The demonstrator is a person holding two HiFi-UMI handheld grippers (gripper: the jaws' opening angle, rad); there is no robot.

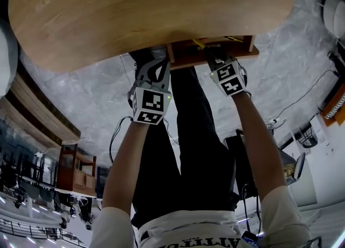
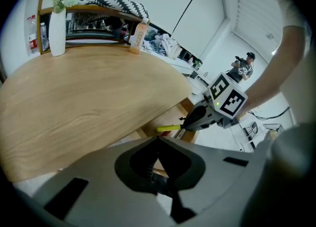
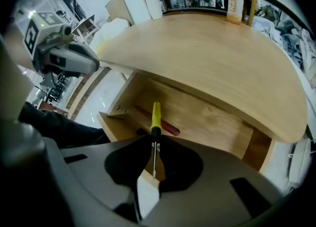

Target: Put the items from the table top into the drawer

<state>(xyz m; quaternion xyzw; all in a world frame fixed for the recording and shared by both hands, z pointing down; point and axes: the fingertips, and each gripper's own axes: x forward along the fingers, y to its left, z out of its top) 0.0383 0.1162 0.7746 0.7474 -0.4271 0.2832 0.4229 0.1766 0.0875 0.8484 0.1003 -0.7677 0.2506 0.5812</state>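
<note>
Yellow-handled screwdriver [image 3: 155,115] is light and stiff, and likely slick on the thin shaft where your right claw [image 3: 154,139] is clamped. Its handle hangs over the open drawer [image 3: 207,122] under the tabletop's [image 3: 207,48] near edge. Your left claw [image 2: 158,139] is closed, empty. The drawer's back is hidden, and a red thing [image 3: 168,126] inside is unclear.

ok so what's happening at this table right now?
A person works with two hand-held grippers at a round wooden table. The right hand-held gripper is shut on a yellow-handled screwdriver, held over the open wooden drawer under the tabletop. A flat red item already lies in the drawer. The left hand-held gripper is shut and empty, near the drawer's left side.
</note>
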